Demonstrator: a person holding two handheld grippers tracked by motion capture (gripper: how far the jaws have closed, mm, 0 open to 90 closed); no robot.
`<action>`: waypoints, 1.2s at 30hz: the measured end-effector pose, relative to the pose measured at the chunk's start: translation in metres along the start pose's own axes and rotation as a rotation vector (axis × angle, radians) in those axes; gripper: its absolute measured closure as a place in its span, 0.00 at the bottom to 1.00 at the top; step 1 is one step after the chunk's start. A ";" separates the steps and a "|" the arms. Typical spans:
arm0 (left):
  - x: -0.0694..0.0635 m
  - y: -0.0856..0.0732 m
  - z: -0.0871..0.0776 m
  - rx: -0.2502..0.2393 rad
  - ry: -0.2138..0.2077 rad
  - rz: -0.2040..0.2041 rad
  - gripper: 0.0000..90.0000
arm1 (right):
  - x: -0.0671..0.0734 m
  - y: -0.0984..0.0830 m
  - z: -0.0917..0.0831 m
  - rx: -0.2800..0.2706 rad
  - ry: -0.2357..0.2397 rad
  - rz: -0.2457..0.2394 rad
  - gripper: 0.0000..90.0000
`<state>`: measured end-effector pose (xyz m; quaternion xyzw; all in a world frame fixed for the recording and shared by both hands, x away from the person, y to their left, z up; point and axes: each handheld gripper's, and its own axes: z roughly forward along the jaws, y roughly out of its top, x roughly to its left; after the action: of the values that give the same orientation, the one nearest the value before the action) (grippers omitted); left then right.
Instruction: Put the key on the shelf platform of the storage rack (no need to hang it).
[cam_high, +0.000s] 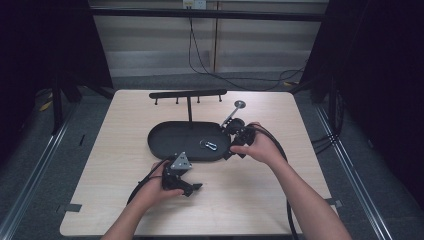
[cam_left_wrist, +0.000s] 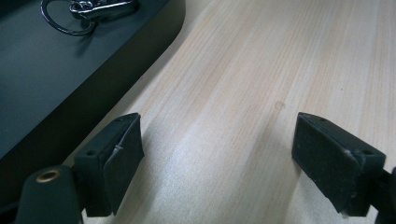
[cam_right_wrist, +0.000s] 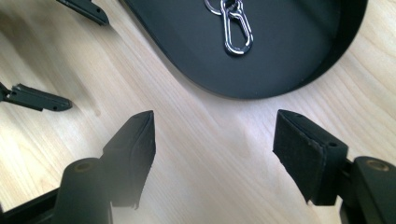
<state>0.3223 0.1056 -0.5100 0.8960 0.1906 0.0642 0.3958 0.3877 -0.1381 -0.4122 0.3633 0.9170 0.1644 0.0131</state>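
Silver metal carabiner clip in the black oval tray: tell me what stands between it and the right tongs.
Only the low rim of the black oval tray lies between the open right tongs and the silver metal carabiner clip. Nothing covers the clip from above.

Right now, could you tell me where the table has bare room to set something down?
The wood left of the black oval tray is bare out to the table edge, and so is the far right corner beyond the right gripper. The near edge between the forearms is also free. It is crowded at the tray's near rim, where the left gripper sits, and behind it by the hook rack.
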 end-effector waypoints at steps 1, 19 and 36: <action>0.000 0.000 0.000 0.000 0.000 0.000 0.18 | -0.001 -0.001 0.000 -0.002 0.003 -0.001 0.33; 0.000 0.000 0.000 -0.001 0.002 -0.003 0.18 | -0.005 -0.025 -0.008 -0.001 -0.002 -0.001 0.33; 0.000 0.000 0.000 0.002 0.002 0.001 0.18 | -0.005 -0.046 -0.013 0.000 -0.010 -0.001 0.33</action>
<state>0.3221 0.1056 -0.5101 0.8965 0.1908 0.0649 0.3946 0.3589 -0.1765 -0.4144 0.3634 0.9172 0.1623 0.0179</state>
